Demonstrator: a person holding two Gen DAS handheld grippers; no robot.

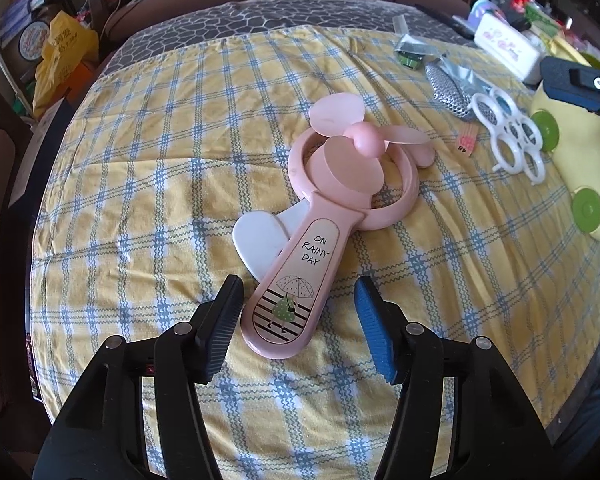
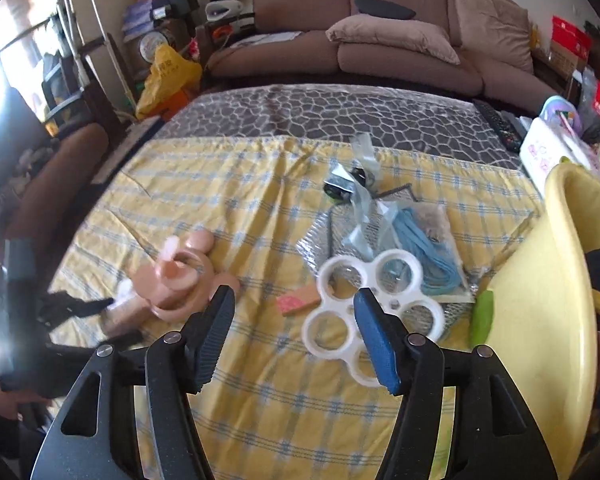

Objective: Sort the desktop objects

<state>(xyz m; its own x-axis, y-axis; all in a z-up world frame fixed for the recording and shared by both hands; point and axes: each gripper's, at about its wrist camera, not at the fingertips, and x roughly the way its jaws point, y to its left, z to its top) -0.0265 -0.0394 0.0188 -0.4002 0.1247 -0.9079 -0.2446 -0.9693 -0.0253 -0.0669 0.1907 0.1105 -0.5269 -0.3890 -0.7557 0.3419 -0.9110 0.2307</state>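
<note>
A pink hand fan [image 1: 340, 184] marked "ON RAINY DAY" lies on the yellow checked cloth [image 1: 140, 200], over a white heart-shaped piece [image 1: 256, 240]. My left gripper [image 1: 299, 282] stands open around the end of the fan's handle. The black pad is close beside the handle and the blue pad is well clear of it. My right gripper [image 2: 294, 291] is open with only cloth between its fingers. A white plastic piece with several rings [image 2: 364, 300] lies just beyond its blue finger. The fan [image 2: 176, 280] shows blurred at the left of the right wrist view.
A yellow tub [image 2: 540, 320] with green suction cups stands at the right edge. Behind the ring piece lie a bagged blue cord [image 2: 424, 252], a silver mesh packet [image 1: 448, 88] and a small pink card [image 2: 300, 300]. A white box [image 1: 504, 46] and clutter fill the far right.
</note>
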